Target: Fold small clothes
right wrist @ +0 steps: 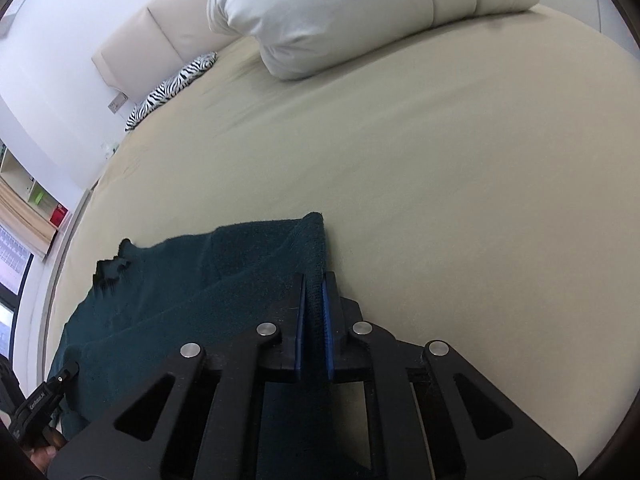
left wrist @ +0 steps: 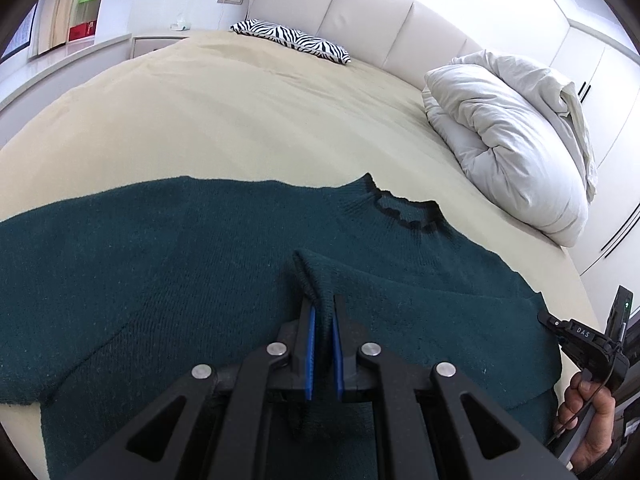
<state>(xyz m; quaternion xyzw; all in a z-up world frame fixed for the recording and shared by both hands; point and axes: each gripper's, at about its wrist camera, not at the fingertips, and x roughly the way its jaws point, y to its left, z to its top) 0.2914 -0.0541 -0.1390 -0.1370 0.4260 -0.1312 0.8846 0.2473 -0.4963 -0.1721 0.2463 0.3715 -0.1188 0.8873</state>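
Note:
A dark green knitted sweater (left wrist: 160,260) lies spread across the beige bed sheet (left wrist: 240,120), with its black-trimmed collar (left wrist: 404,208) toward the headboard. My left gripper (left wrist: 323,308) is shut on a raised fold of the sweater, and the cloth stands up between its blue pads. In the right wrist view my right gripper (right wrist: 314,292) is shut on an edge of the sweater (right wrist: 180,280), lifted off the sheet (right wrist: 440,160). The right gripper's body (left wrist: 584,340) and the hand holding it show at the left view's right edge.
A bundled white duvet (left wrist: 512,140) lies at the far right of the bed. A zebra-print pillow (left wrist: 292,40) rests against the padded white headboard (left wrist: 360,12). A white bedside cabinet (left wrist: 156,42) and shelves stand at the far left.

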